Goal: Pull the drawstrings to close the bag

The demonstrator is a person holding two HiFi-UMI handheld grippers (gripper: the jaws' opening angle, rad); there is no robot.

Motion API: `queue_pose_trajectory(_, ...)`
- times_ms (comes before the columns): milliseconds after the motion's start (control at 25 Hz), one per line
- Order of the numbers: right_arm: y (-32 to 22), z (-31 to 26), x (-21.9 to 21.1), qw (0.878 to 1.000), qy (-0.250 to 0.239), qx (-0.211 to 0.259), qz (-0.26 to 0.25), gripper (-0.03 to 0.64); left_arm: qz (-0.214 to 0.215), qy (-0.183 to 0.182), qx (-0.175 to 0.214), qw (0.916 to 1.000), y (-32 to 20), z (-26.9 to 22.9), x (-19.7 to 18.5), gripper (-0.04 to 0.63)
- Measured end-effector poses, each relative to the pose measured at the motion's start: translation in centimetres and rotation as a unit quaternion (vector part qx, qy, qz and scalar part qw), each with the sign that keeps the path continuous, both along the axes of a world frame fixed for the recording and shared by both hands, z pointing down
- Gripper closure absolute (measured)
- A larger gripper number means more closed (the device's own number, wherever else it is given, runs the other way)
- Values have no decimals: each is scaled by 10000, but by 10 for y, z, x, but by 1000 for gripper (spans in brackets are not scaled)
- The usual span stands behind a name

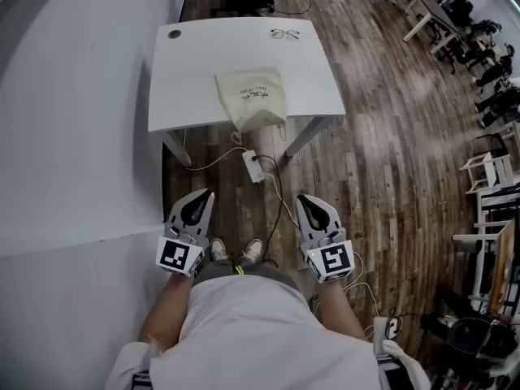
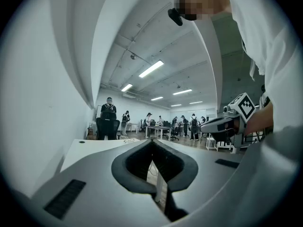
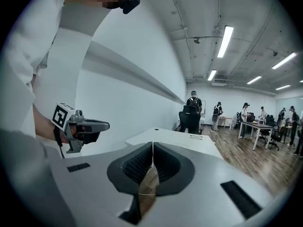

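A cream drawstring bag (image 1: 253, 97) lies flat on the white table (image 1: 195, 71), its mouth at the near edge, with a cord (image 1: 282, 128) hanging over that edge. Both grippers are held low in front of the person, well short of the table. My left gripper (image 1: 201, 198) is shut and holds nothing; it also shows in the right gripper view (image 3: 105, 125). My right gripper (image 1: 308, 204) is shut and holds nothing too, and appears in the left gripper view (image 2: 204, 125). The table top (image 3: 165, 138) lies ahead in both gripper views.
A pair of glasses (image 1: 285, 33) lies at the table's far right, a round cable port (image 1: 174, 33) at the far left. A power strip (image 1: 252, 166) and cables lie on the wood floor under the near edge. A white wall (image 1: 73, 120) runs along the left. Desks, chairs and people (image 3: 193, 103) stand beyond.
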State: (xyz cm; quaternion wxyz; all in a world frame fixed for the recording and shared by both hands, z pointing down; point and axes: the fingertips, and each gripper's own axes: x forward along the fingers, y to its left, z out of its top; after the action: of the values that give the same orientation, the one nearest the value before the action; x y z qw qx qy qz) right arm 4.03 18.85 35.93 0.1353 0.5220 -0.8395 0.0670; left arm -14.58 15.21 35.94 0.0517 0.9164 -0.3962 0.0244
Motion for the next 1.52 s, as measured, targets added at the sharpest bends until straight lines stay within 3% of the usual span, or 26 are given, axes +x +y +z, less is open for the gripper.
queue_pose_trajectory(320, 18, 8, 13, 9999, -78, -127, -15, 580, -172, -43, -141, 9997, 20, 6, 11, 586)
queue_pose_trajectory(680, 26, 14, 53, 9997, -254, -17, -43, 578, -317, -177, -71, 9993, 28, 8, 47, 586)
queue_pose_trajectory(880, 24, 25, 50, 9990, -386, -127, -191, 578, -429, -234, -262, 9985, 25, 25, 45, 586)
queue_pose_trajectory(1160, 0, 39, 54, 9988, -377, -255, -154, 578, -290, -210, -362, 9987, -12, 45, 56, 586)
queue_pose_trajectory(1520, -95, 42, 68, 9993, -204, -310, 84, 578, -180, -69, -360, 9992, -123, 55, 69, 586)
